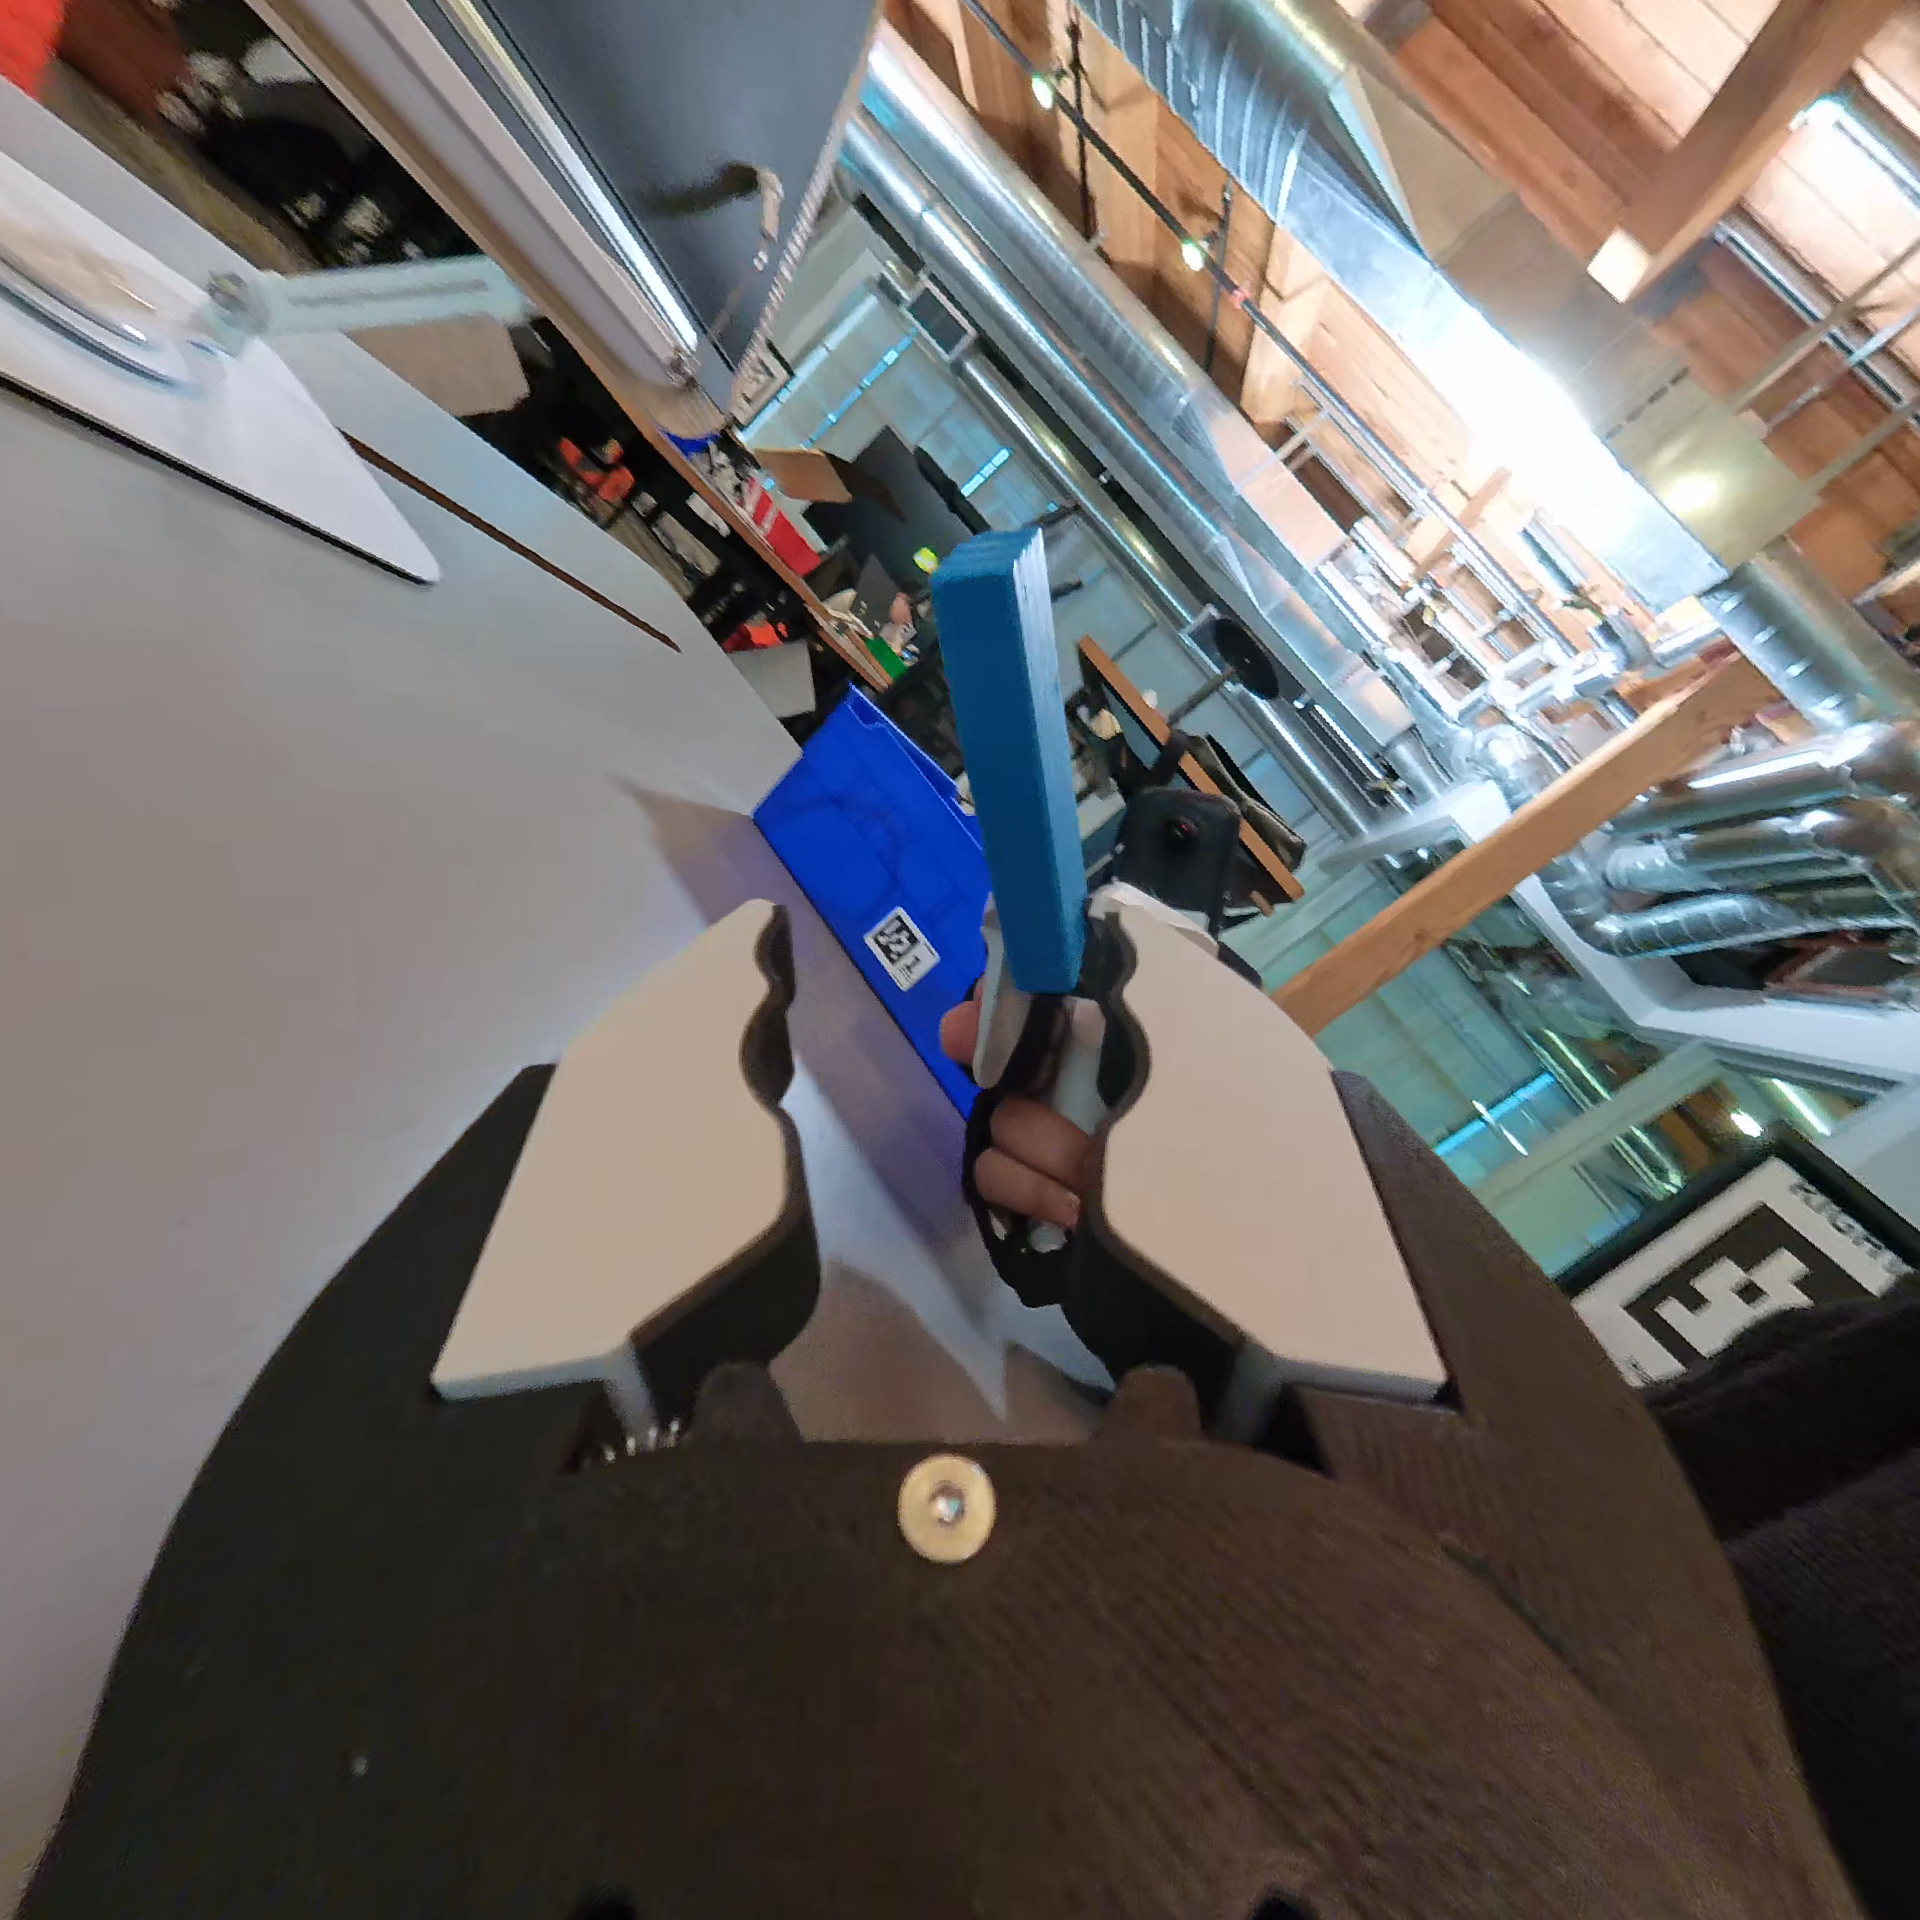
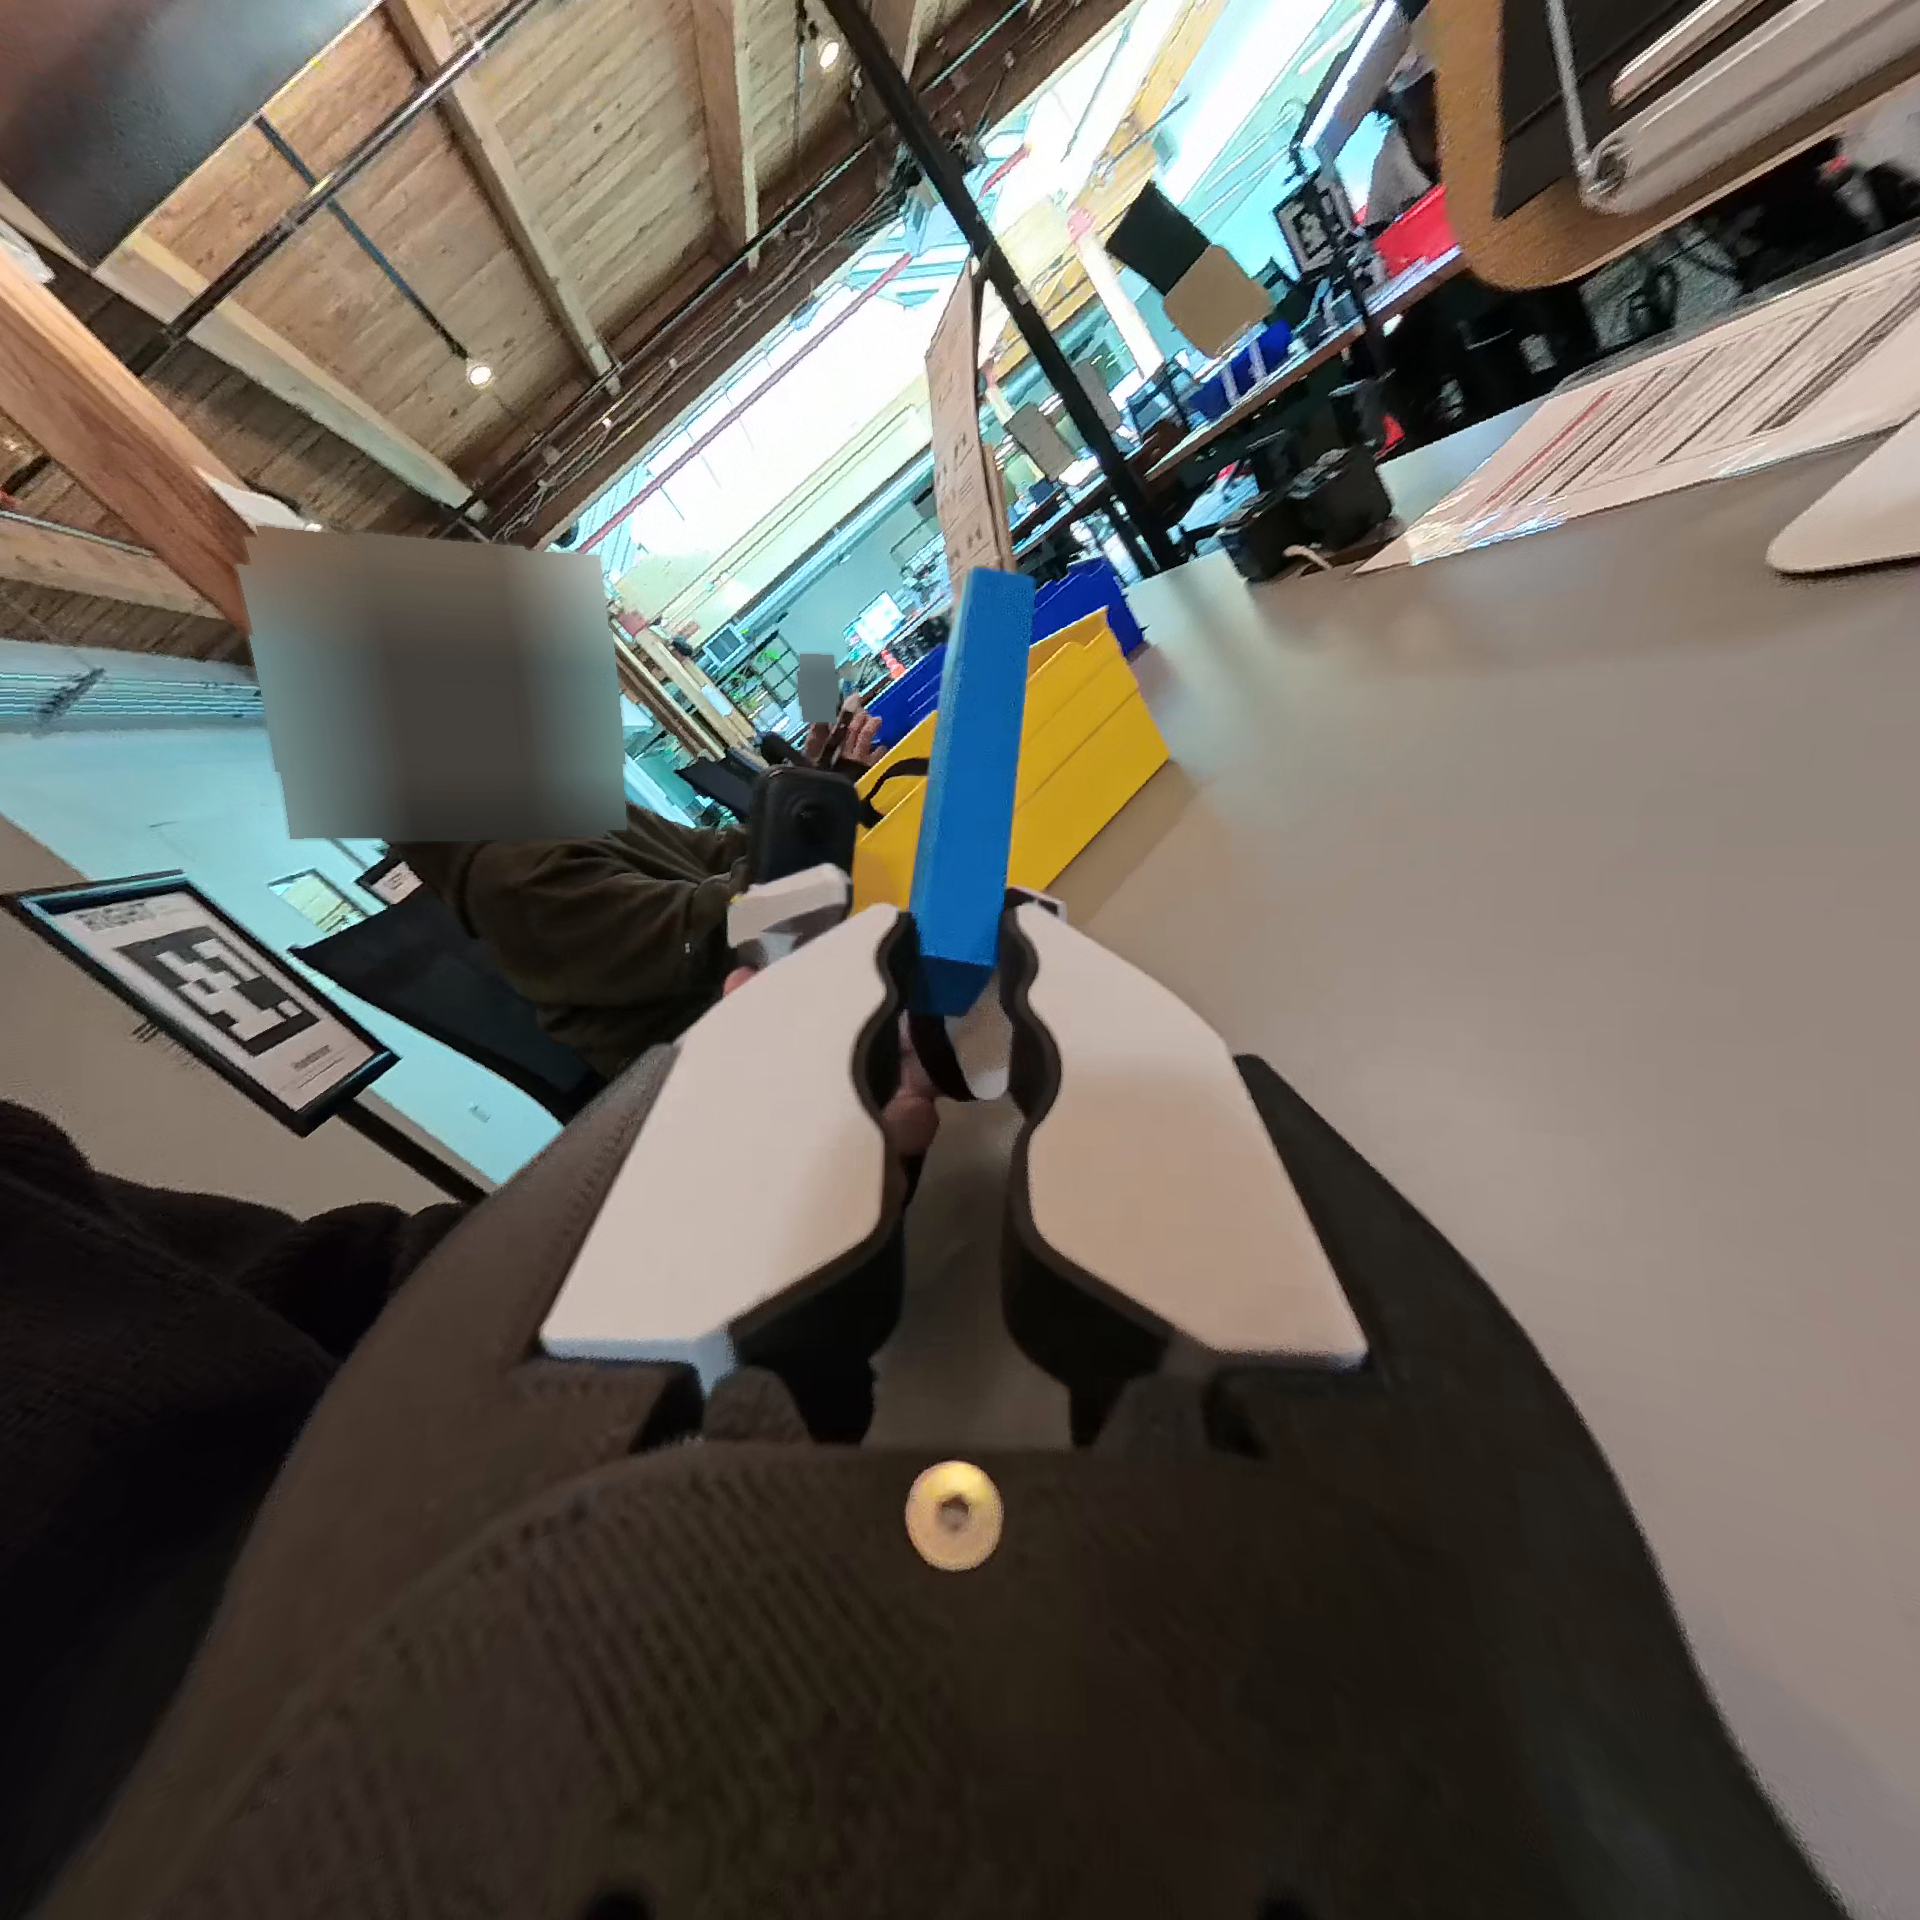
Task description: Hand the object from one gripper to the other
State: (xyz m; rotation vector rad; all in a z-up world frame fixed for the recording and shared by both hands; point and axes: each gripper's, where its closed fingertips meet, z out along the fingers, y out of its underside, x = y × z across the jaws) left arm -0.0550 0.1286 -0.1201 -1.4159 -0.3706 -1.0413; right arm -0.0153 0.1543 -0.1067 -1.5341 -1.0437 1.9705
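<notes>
Between right gripper (image 2: 951, 961) fingers, one blue block (image 2: 971, 795)

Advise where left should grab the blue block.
Take the block at its free middle, above the right gripper, which clamps only its lower end. It stands nearly upright and its upper length is bare. Bring the open left gripper straight forward, jaws either side, probably closing across the thin dimension.

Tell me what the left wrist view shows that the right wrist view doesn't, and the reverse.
Left only: silver ceiling ducts. Right only: a yellow bin and a seated person. Both: the blue block, clamped at its lower end by the right gripper, the open left gripper, and the grey table.
</notes>
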